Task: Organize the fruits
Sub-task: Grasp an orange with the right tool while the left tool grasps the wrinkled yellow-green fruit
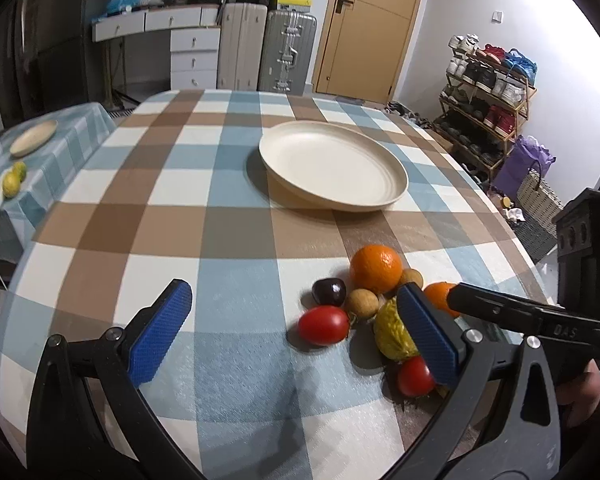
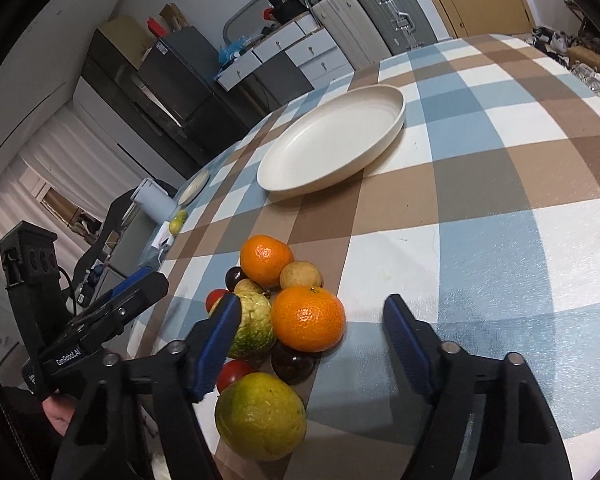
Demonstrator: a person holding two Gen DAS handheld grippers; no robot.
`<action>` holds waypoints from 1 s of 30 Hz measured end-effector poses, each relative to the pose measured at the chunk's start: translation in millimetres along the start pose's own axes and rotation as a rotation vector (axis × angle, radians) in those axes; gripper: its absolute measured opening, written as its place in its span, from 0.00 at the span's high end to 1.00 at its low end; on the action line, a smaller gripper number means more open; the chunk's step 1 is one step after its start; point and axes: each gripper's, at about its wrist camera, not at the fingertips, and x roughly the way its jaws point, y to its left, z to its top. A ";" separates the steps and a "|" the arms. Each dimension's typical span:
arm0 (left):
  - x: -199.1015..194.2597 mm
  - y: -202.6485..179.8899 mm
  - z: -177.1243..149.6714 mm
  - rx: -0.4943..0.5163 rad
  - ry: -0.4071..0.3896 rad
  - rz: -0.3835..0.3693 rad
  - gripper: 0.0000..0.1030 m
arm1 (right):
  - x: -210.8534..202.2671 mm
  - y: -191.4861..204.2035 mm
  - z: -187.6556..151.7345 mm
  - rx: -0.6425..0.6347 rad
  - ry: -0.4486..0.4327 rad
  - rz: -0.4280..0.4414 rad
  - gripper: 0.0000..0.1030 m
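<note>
So far: nothing is sorted, as I read it; every fruit I can see sits in one heap on the checked tablecloth [image 1: 236, 240].
Plate: the cream plate [image 1: 332, 168] lies bare on the far side of the cloth, well apart from the heap; I judge it the place the fruit should go.
Heap: a big orange [image 1: 376, 268], a smaller mandarin [image 2: 308, 318], a red tomato [image 1: 324, 325], a dark plum [image 1: 329, 292], a brown round fruit [image 1: 362, 303], a bumpy green-yellow fruit [image 2: 252, 332] and a large green citrus [image 2: 260, 416], all touching or just beside one another.
Left gripper [image 1: 296, 332]: I hold its jaws wide apart and empty, low over the cloth, the right pad just in front of the bumpy fruit and the tomato between the pads.
Right gripper [image 2: 312, 344]: jaws wide too, holding nothing, with the mandarin between the fingers but not touched, as far as I can tell.
Left to do: the whole job, I think; each fruit has yet to be carried to the plate.
Likely first pick: the mandarin, since it already lies within my right jaws.
</note>
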 end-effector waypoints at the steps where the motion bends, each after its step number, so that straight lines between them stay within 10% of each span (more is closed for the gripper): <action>1: 0.5 0.6 -1.0 -0.007 0.008 -0.012 0.01 | 0.9 0.1 0.2 0.003 0.006 0.008 0.37; 6: 1.1 -1.3 -6.2 -0.019 0.033 -0.062 0.01 | 6.8 -2.9 -1.2 0.002 0.035 0.010 0.59; 19: -16.5 -47.6 -26.9 0.061 0.071 -0.211 0.01 | -13.6 -9.1 -0.2 0.019 -0.056 0.017 0.61; 30: -7.5 -65.6 -22.3 0.071 0.100 -0.194 0.03 | -37.2 -14.8 -6.5 0.018 -0.111 0.018 0.61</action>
